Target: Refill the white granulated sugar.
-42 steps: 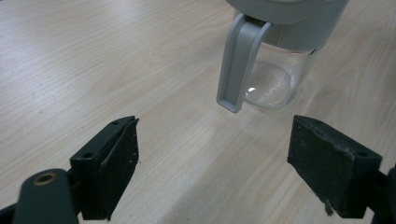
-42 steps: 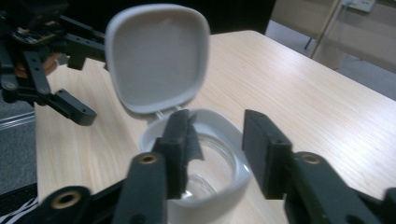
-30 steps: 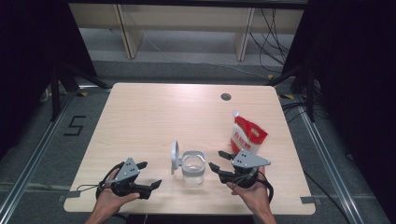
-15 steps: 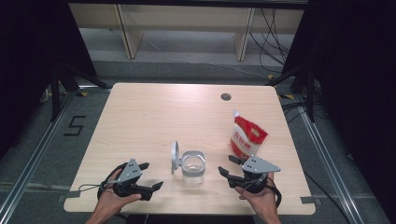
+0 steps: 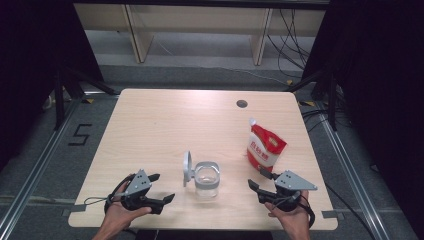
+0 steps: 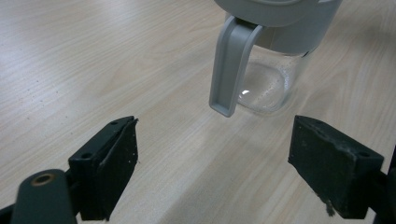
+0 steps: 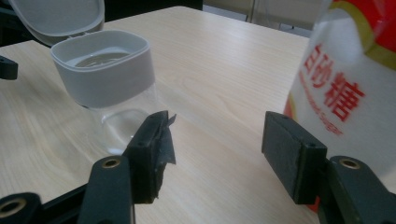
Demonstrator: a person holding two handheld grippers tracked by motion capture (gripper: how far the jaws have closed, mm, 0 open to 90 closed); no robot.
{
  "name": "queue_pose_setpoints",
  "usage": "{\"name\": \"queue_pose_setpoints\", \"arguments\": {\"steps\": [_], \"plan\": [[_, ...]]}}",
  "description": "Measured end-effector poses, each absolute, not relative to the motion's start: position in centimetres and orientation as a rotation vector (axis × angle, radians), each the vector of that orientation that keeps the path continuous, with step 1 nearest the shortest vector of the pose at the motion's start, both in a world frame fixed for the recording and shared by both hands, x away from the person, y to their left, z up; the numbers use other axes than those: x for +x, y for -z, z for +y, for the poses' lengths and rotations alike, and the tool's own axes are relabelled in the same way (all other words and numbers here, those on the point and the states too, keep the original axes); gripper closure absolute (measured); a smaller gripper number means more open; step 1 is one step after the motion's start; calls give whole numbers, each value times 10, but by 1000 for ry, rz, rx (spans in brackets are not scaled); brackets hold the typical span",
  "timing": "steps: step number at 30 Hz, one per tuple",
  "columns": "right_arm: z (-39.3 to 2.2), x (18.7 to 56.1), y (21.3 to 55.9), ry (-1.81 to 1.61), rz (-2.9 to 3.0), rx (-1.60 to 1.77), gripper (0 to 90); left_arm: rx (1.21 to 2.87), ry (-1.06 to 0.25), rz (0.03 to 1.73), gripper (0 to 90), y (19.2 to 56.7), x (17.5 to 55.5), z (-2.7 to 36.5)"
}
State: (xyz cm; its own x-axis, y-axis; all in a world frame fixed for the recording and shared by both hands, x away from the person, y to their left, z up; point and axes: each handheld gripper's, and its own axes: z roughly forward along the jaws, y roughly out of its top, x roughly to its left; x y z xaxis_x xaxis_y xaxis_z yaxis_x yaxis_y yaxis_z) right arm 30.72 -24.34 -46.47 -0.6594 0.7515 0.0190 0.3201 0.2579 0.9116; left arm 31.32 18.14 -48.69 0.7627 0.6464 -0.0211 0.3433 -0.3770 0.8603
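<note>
High view: the left claw (image 5: 161, 187) and the right claw (image 5: 260, 179) both rested near the front edge of the pale wooden worktop (image 5: 165, 125), each released and holding nothing. Between them stood the clear glass jar with a grey plastic collar (image 5: 206, 179), its grey hinged lid (image 5: 187, 168) flipped up on the left side. The red and white sugar pouch (image 5: 265, 147) stood upright just beyond the right claw.

Left gripper view: the jaws stood wide apart over bare wood, with the lid's grey clasp (image 6: 229, 65) hanging down the jar's side ahead of them.

Right gripper view: the jaws were spread, the jar (image 7: 109, 79) ahead to one side and the pouch (image 7: 348, 84) close on the other (its print blurred).

Progress: the jar was already open and looked empty; picking up the pouch and pouring seemed still to do.

Change: the right claw had drawn back toward the front edge from a second earlier, leaving the pouch's base uncovered; the left one had barely shifted.
</note>
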Motion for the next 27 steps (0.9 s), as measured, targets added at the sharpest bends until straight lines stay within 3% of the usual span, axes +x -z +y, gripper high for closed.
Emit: {"name": "queue_pose_setpoints", "arguments": {"steps": [9,19,27], "plan": [[-267,298,465,-1348,2035,1088,393,1997,-421,753,153,488,313,183],[-281,307,467,-1298,1949,1122,256,2001,-425,746,153,489,313,182],[-287,325,472,-1298,1932,1099,253,1983,-400,782,153,490,311,181]]}}
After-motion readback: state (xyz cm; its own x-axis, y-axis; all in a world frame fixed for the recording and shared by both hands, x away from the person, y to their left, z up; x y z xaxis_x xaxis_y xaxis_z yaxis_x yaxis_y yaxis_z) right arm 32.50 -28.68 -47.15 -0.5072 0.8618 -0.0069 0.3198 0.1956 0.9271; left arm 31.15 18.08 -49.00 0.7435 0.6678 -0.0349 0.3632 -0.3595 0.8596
